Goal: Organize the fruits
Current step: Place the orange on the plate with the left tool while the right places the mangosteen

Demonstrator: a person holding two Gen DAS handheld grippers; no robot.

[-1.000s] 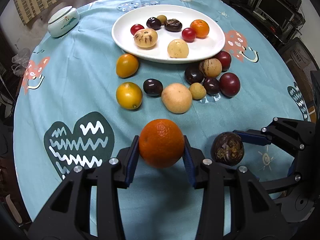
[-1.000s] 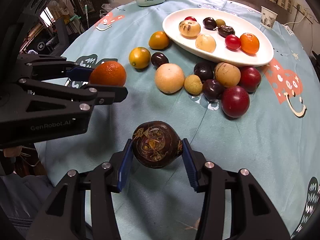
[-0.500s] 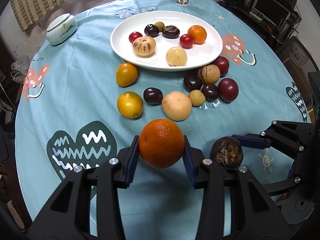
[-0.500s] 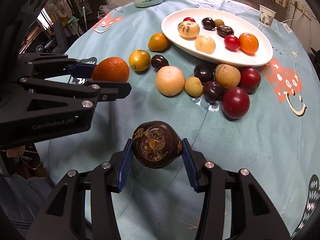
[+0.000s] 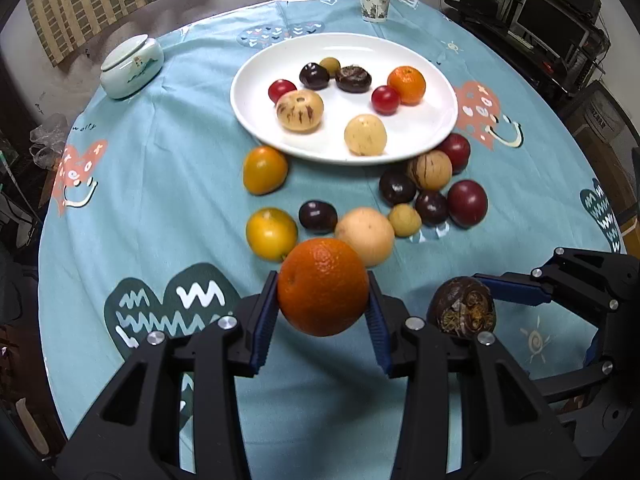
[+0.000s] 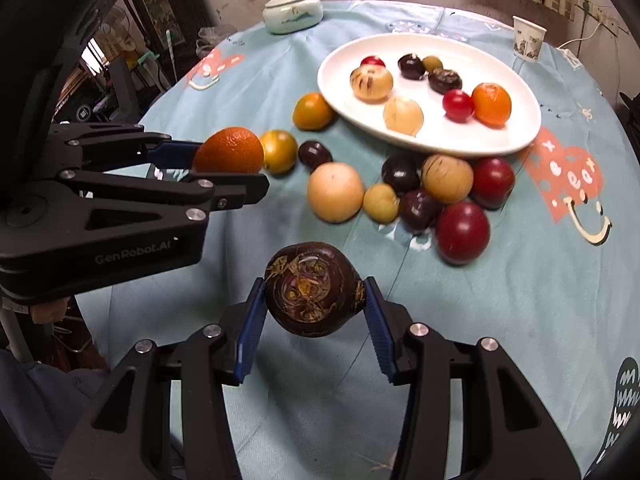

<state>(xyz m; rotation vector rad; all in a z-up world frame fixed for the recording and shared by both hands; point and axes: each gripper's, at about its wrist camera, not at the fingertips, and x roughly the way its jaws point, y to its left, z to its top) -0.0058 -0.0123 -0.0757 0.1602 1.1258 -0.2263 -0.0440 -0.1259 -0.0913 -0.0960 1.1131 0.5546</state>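
My left gripper (image 5: 322,308) is shut on a large orange (image 5: 322,286), held above the near part of the table. Beside it on the right, my right gripper (image 6: 313,312) is shut on a dark brown mangosteen (image 6: 313,289), which also shows in the left wrist view as the mangosteen (image 5: 463,312). From the right wrist view the orange (image 6: 230,150) hangs to the left in the left gripper (image 6: 224,160). Farther back stands a white plate (image 5: 424,136) with several small fruits. Loose fruits, among them a pale round fruit (image 5: 365,235) and a dark red plum (image 5: 467,203), lie on the cloth in front of it.
A blue patterned cloth (image 5: 160,184) covers the round table. At the back left stands a lidded ceramic jar (image 5: 131,66), at the back a paper cup (image 5: 374,3). Shelves with electronics (image 5: 556,28) stand beyond the table's right edge.
Both grippers, each still holding its fruit, have drawn back and up a little, so the plate and loose fruits sit lower and nearer in both views.
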